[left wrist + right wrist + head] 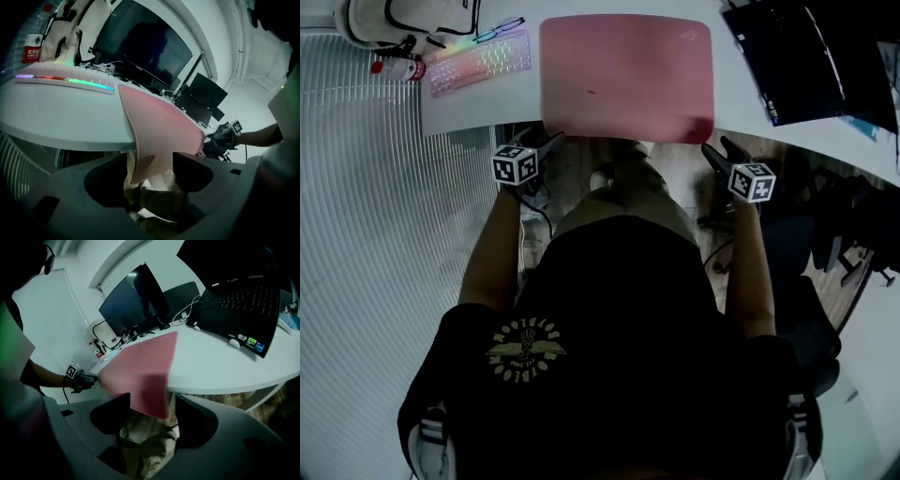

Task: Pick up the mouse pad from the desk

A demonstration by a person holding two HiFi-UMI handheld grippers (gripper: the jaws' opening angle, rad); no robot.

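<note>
Right now you are working at the counter's (pixel 487 111) front edge, and everything is hinging on the strip of the pink mouse pad (pixel 626 75) that is hanging over that edge toward you. Most of the mouse pad is lying flat on the counter, its long axis running side to side along the edge and its short sides running straight back from it. You are holding the left gripper (pixel 551 142) just off the edge at the near-left corner and the right gripper (pixel 719 152) at the near-right corner, so neither hand is sitting nearer than the other. Both grippers are standing wide, each with an overhanging corner sitting between its jaws, unpinched as far as the gripper views are showing. Closing on those two corners is looking like your next call.
</note>
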